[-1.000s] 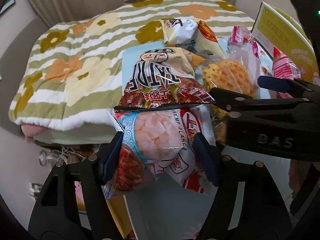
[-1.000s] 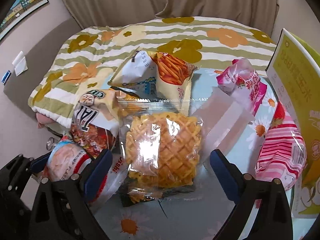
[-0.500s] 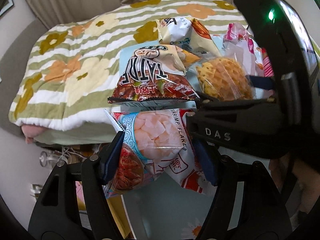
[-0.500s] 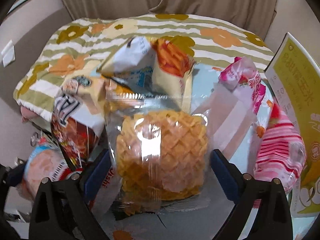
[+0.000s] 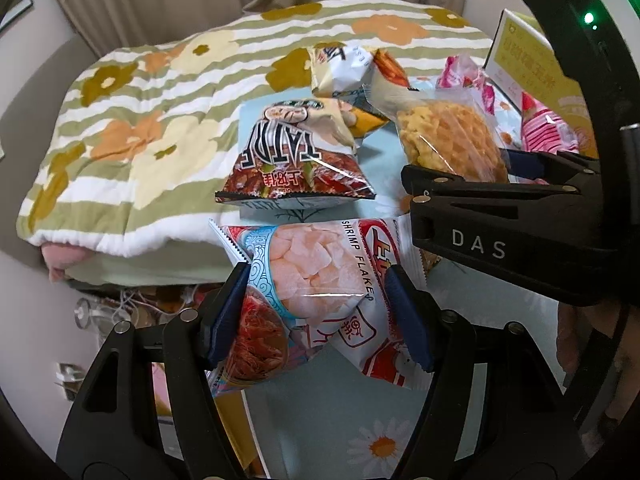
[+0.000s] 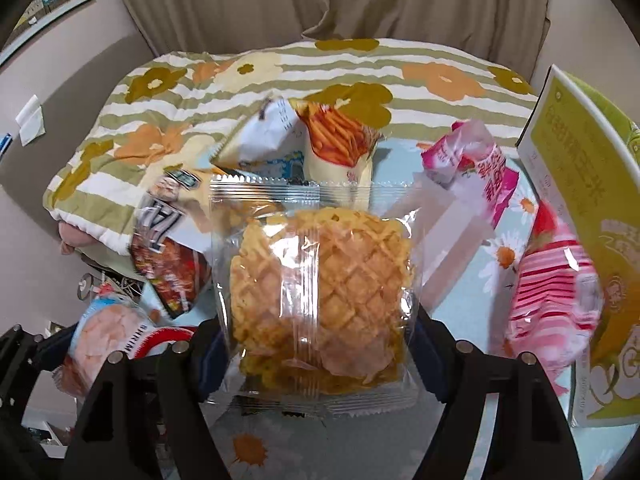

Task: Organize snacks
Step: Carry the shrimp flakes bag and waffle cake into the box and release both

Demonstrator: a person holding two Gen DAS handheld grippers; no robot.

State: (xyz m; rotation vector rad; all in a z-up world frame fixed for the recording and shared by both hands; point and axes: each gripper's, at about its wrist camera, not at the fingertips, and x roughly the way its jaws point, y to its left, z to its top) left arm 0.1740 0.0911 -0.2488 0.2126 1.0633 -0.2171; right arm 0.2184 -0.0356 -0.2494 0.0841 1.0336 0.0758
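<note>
Left gripper [image 5: 318, 312] clamps the shrimp flakes bag [image 5: 316, 276]; right gripper [image 6: 318, 354] — jaws closing — grips the clear waffle-cracker packet [image 6: 320, 288], chip bag [image 6: 168, 248] at its 9 o'clock.

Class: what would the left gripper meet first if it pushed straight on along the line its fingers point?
Already shut on the shrimp flakes bag, the left gripper would most likely push it into the dark red chip bag lying just beyond on the table, though depth is hard to judge.
</note>
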